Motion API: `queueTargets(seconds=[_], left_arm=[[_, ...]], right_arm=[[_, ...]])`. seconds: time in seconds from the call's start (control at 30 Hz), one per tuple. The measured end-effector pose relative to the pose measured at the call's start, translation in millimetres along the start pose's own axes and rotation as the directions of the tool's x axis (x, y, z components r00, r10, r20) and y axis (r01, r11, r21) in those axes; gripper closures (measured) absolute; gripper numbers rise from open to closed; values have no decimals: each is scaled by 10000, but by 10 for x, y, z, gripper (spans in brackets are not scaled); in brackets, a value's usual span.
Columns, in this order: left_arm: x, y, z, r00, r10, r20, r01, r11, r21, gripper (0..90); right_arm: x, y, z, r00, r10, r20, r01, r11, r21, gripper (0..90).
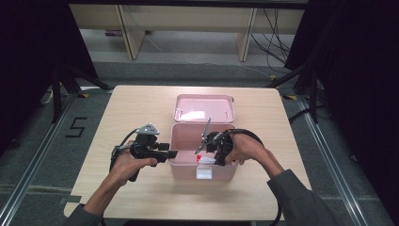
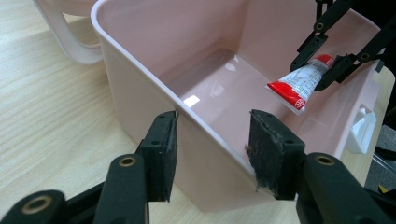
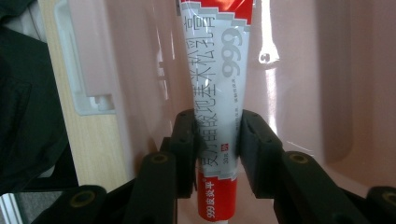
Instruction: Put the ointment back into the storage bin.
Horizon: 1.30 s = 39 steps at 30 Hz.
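1. Nearest the person, the left gripper (image 1: 170, 154) straddles the left wall of the pink box (image 2: 140, 98): one jaw stands outside the wall and one inside, with a gap visible at the inner pad, so whether it clamps the wall I cannot tell.
2. Just beyond, the right gripper (image 3: 215, 135) is clenched on a red and white tube (image 3: 217, 84), its pads pressing the tube's middle from both sides.
3. The tube hangs tilted inside the box, above its bare floor, near the right wall.
4. The box stands on the wooden table (image 1: 131, 108), a white latch (image 1: 204, 173) on its near wall.
5. Farthest, the pink lid (image 1: 204, 108) lies open behind the box.
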<state>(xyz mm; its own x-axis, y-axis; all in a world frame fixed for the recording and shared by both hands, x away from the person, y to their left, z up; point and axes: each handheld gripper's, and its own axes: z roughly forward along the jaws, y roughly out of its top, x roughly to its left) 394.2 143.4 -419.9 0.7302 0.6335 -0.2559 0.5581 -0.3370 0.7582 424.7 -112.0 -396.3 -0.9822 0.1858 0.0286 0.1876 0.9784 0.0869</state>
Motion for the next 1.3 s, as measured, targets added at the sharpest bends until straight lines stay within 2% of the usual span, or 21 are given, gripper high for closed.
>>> queueTargets(seconds=[0.07,0.13,0.17,0.23,0.27,0.3,0.4,0.43,0.5,0.63,0.67,0.7,0.8,0.87,0.9,0.93,1.13,1.17,1.23,1.27,1.3], left_arm=[[6,-1,-1,10000,52,1,-52,10000,-6,521],[8,-1,-1,10000,37,9,-37,10000,1,521],[7,-1,-1,10000,50,4,-50,10000,7,521],[7,-2,0,10000,39,4,-39,10000,-1,521],[7,-2,0,10000,19,2,-19,10000,-15,521],[7,-1,1,10000,17,11,-17,10000,-13,521],[5,-1,2,10000,23,17,-23,10000,-9,519],[8,-1,3,10000,17,19,-17,10000,-10,519],[8,-1,3,10000,17,15,-17,10000,-12,520],[8,-1,3,10000,4,16,-4,10000,-26,520],[5,-1,6,10000,-33,19,33,10000,-49,520],[7,-2,4,10000,25,29,-25,10000,-10,522],[3,-1,11,10000,-36,29,36,10000,-40,523],[1,-2,12,10000,-22,26,22,10000,-35,523],[1,-3,12,10000,-23,27,23,10000,-43,522],[5,-2,10,10000,0,31,0,10000,-12,522],[6,-2,9,10000,16,22,-16,10000,1,522],[6,-1,10,10000,15,-12,-15,10000,-24,522],[8,-2,13,10000,21,-30,-22,10000,-44,523],[8,-2,13,10000,21,-30,-22,10000,-44,523],[10,-2,13,10000,-7,-13,7,10000,-55,523]], right_arm=[[-47,-9,29,9995,-264,-167,261,9995,-203,691],[-46,-10,28,9996,-134,-231,131,9998,-142,690],[-58,-5,43,9992,-25,-408,21,9999,-109,690],[-91,-14,73,9984,-88,-555,77,9998,-196,690],[-91,-17,74,9981,113,-609,-123,9998,-149,690],[-112,-10,93,9986,-82,-517,66,9995,-324,690],[-171,-10,139,9961,-486,-730,456,9981,-424,690],[-161,-11,143,9967,-269,-772,242,9991,-348,690],[-182,-2,149,9967,-408,-697,381,9985,-385,689],[-198,-7,170,9949,-157,-993,117,9991,-409,694],[-201,-3,159,9963,-113,-846,81,9992,-381,692],[-186,-2,152,9956,141,-923,-172,9993,-328,685],[-176,0,163,9949,209,-988,-227,9996,-173,686],[-189,-2,175,9948,-64,-1017,31,9995,-325,686],[-184,-2,170,9950,-16,-998,-17,9995,-328,686],[-201,-6,177,9936,-295,-1089,242,9985,-493,686],[-185,-18,112,9969,35,-781,-80,9984,-566,686],[-188,-28,87,9971,82,-762,-141,9969,-774,667],[-195,-51,41,9972,569,-493,-618,9926,-1046,633],[-195,-51,41,9972,569,-493,-618,9926,-1046,633],[-206,-74,2,9962,786,-375,-829,9879,-1311,607]])
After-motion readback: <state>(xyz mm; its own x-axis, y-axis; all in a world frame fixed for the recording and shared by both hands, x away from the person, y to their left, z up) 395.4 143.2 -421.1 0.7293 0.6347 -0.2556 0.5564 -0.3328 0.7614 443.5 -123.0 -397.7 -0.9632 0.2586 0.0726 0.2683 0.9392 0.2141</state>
